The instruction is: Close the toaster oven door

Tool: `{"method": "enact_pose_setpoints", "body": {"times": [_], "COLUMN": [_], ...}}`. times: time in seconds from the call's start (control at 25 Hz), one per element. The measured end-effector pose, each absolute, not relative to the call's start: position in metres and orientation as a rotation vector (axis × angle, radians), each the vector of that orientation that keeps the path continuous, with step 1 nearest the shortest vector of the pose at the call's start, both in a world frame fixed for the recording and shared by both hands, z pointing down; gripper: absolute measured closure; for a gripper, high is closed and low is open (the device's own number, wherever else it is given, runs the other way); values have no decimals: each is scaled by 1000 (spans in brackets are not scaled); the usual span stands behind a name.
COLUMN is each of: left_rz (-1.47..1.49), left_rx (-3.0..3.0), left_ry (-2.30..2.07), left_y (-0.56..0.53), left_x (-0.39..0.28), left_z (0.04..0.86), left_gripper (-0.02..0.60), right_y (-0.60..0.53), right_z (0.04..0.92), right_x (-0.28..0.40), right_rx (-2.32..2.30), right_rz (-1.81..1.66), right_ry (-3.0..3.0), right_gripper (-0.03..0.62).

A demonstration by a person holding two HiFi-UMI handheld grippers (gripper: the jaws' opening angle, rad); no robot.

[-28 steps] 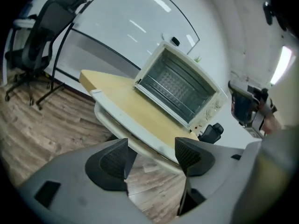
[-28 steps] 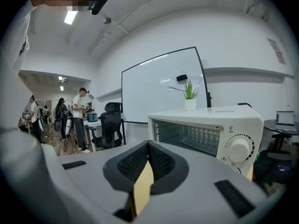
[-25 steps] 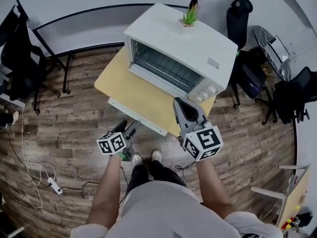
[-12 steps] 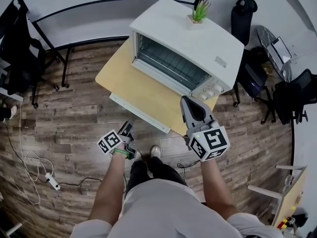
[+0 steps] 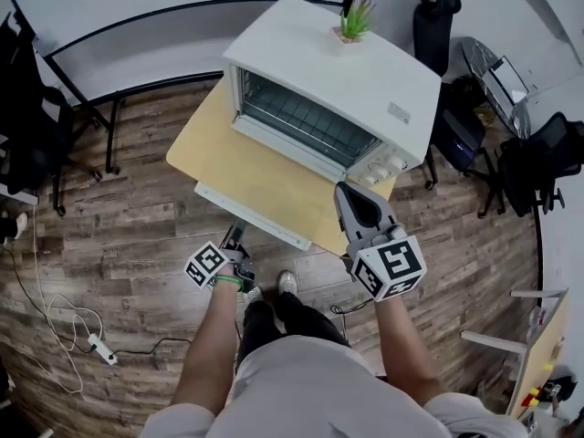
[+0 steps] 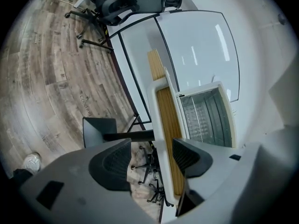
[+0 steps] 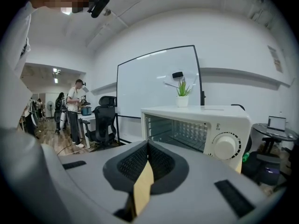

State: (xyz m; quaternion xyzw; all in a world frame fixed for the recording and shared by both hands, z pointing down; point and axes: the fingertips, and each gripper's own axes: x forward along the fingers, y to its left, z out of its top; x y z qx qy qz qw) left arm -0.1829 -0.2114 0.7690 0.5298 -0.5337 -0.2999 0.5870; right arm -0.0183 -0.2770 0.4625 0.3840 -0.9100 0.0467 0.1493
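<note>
Two grippers up, neither one clamped on anything.

Far left first: left gripper [image 6: 150, 158] held low, just off the worktop's [image 5: 203, 151] near edge, pointing upward with jaws spread. Lined up so the white front rail of the door [image 5: 254, 217] runs through the gap between them. Looks set to come up under that rail. Cannot tell whether metal meets rail. Sensible choice for the lifting side: close to the free edge, where a push should swing the panel most easily.

Centre now: door lying flat and fully open, hinged at the mouth of the toaster oven [image 5: 356, 76] and reaching toward the near edge, front rail jutting just past it. Wood colour visible through the glass. Wire rack [image 5: 306, 121] on show in the open cavity, nothing on it that can be made out. Oven body parked along the far edge, small plant [image 5: 352, 21] on its roof.

Over to the right: right gripper [image 7: 148, 148] hovering at the near right corner, just beside the knobs [image 5: 383, 170], jaws pressed together and carrying nothing. Only a sliver of wood colour behind the pads, probably worktop. Shut and off to the side, most likely to stay clear of the door's swing, or to steady the housing.

Barely begun, by the look of it: whole lift yet to come. Worth minding a light oven sliding back on smooth wood under the push.
</note>
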Motion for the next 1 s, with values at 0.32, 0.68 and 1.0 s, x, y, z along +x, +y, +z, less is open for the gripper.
{"method": "enact_pose_setpoints", "body": {"times": [0.32,0.68,1.0], "left_rz": [-762,-807,-805], "left_rx": [1240,1286,1278], "left_ry": [-1173,-1125,-1116], "left_y": [-227,-236,-234], "left_x": [-177,-166,-167], "left_z": [776,764,750], "left_gripper": [315,472,502], "right_y": [-280,-276,-275], "right_z": [469,471,463], "right_x": [-12,4,-1], "right_rx": [1112,1143,1135], "right_rz": [131,136,137], "right_ry": [-2572,-2555,-2592], "right_gripper": [594,594,594]}}
